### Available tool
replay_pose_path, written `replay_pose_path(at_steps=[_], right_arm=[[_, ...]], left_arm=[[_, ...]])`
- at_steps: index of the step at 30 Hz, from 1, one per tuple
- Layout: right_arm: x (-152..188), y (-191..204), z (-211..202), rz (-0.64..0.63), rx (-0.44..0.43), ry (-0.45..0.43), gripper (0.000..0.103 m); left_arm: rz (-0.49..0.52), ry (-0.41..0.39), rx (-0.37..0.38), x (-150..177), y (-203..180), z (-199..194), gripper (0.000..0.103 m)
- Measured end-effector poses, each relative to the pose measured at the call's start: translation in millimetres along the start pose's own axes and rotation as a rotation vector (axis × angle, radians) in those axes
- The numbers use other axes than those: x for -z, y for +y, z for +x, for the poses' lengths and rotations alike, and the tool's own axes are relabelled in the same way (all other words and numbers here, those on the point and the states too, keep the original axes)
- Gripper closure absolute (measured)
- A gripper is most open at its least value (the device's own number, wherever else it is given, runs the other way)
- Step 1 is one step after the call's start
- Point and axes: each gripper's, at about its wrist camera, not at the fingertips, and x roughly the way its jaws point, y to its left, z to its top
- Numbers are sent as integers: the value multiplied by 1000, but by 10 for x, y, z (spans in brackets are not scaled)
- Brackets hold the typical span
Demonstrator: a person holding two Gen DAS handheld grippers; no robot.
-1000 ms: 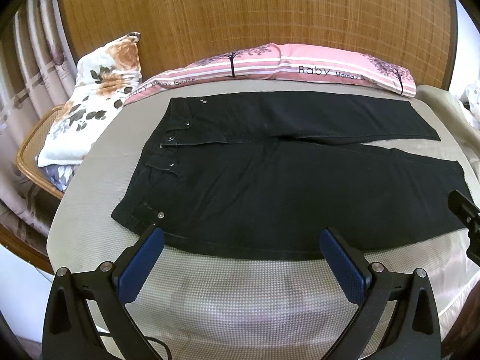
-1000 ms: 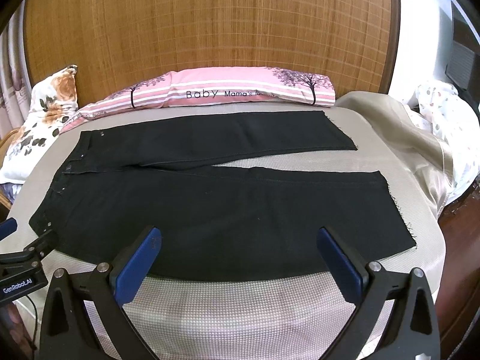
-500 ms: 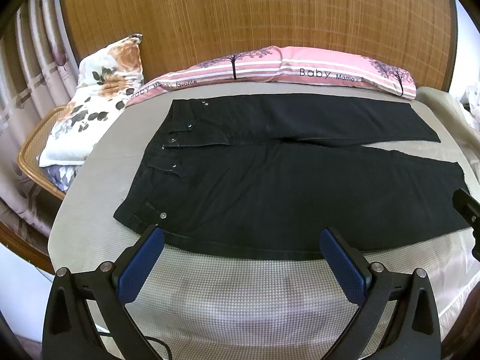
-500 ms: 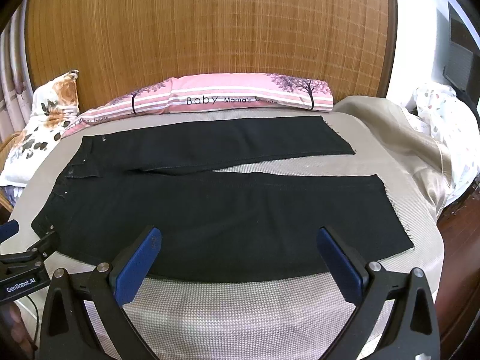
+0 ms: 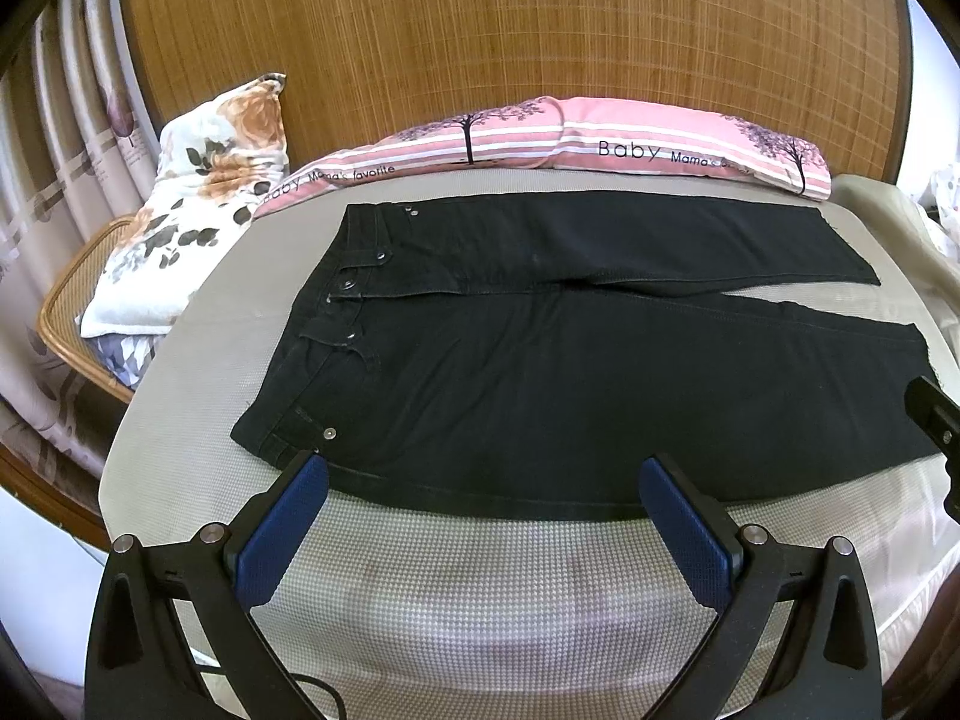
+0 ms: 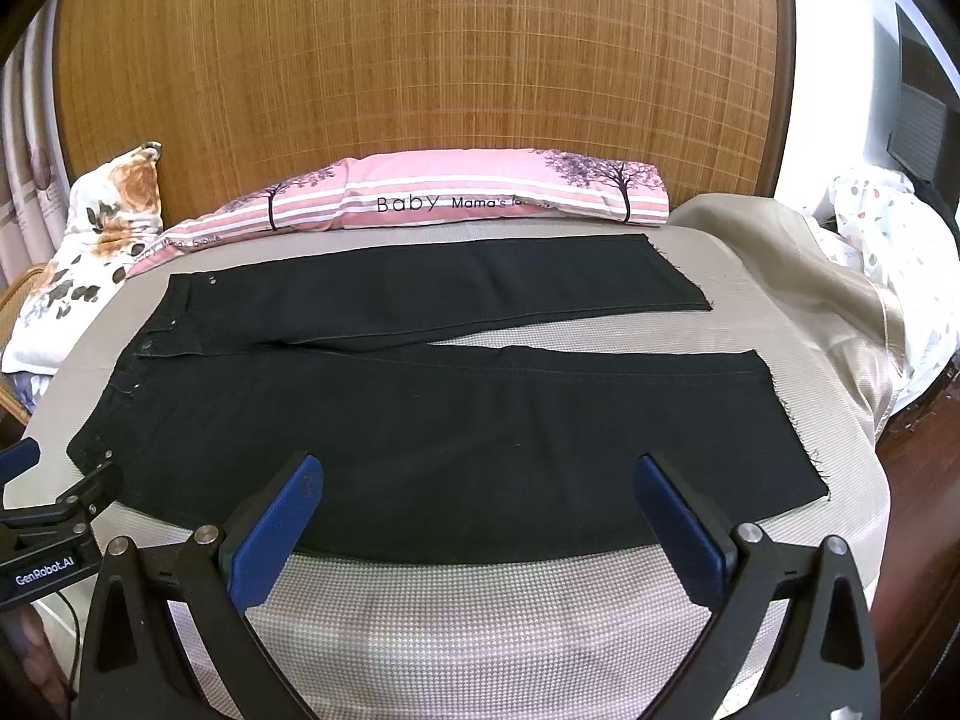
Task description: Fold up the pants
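Black pants (image 5: 570, 372) lie flat, legs spread, in front of the pink pillow (image 5: 600, 144); left gripper (image 5: 483, 516) and right gripper (image 6: 477, 510) hover at the near hem, jaws released wide.

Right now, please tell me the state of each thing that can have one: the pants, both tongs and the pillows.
Black pants: unfolded, flat on the bed, legs apart.
Left tongs: open, holding nothing.
Right tongs: open, holding nothing.
Pink striped pillow: lying along the headboard.
Floral pillow: leaning at the bed's corner.
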Motion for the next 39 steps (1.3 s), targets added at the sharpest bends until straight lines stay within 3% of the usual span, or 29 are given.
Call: replay_pose_path(at_steps=[39], right_arm=[[51,75,15,6,-6,14,0]], left_arm=[[6,6,2,25,-2,-30,0]])
